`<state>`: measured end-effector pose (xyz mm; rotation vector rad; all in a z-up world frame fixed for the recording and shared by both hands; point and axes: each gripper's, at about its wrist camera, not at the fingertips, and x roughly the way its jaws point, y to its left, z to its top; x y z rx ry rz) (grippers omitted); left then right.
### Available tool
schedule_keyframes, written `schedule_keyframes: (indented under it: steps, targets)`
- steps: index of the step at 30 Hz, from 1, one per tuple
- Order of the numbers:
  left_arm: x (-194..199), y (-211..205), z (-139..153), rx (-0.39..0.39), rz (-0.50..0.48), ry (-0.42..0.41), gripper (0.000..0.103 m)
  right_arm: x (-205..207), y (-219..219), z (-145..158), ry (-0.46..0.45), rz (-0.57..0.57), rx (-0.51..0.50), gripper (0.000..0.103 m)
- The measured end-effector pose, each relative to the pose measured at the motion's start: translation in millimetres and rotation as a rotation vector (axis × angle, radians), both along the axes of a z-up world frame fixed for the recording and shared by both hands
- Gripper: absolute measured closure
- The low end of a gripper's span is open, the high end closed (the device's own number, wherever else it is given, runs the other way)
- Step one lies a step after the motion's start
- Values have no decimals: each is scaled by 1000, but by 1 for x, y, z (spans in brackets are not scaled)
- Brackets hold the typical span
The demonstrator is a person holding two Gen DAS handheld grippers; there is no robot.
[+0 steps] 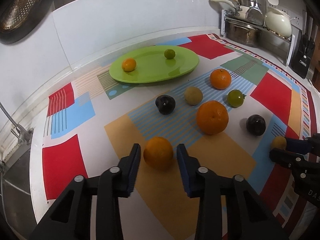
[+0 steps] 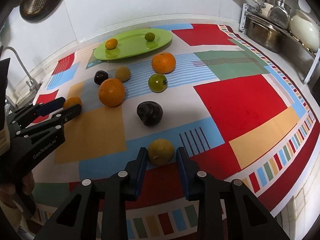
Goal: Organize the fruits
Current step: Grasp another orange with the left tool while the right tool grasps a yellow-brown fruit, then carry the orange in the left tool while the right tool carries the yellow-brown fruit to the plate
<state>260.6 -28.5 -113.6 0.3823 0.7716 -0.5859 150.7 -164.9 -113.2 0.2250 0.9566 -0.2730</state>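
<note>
Desk covered by a patterned cloth of red, blue, tan and green blocks. White tiled wall behind. Colander hangs upper left; faucet at the left edge. Rack with pots and ladles at the right rear.

Green plate sits near the wall, holding a small orange and a lime.

Loose on the cloth: two oranges, two dark plums, a green tomato, a tan fruit.

Left gripper: jaws apart, either side of an orange, not clamped. Right gripper: jaws apart around a yellowish fruit; left pad close to the skin, contact unclear.
</note>
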Motion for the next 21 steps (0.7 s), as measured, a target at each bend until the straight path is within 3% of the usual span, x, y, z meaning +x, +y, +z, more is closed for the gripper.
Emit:
schedule_keyframes:
  steps: [9,21]
  targets:
    - [-1,1,2,-13,9,9,72,1,-2,3,-16,15,-18,75]
    - [-17,6,26,-34,61,-29,72,5,-7,19,-82,86,-23,75]
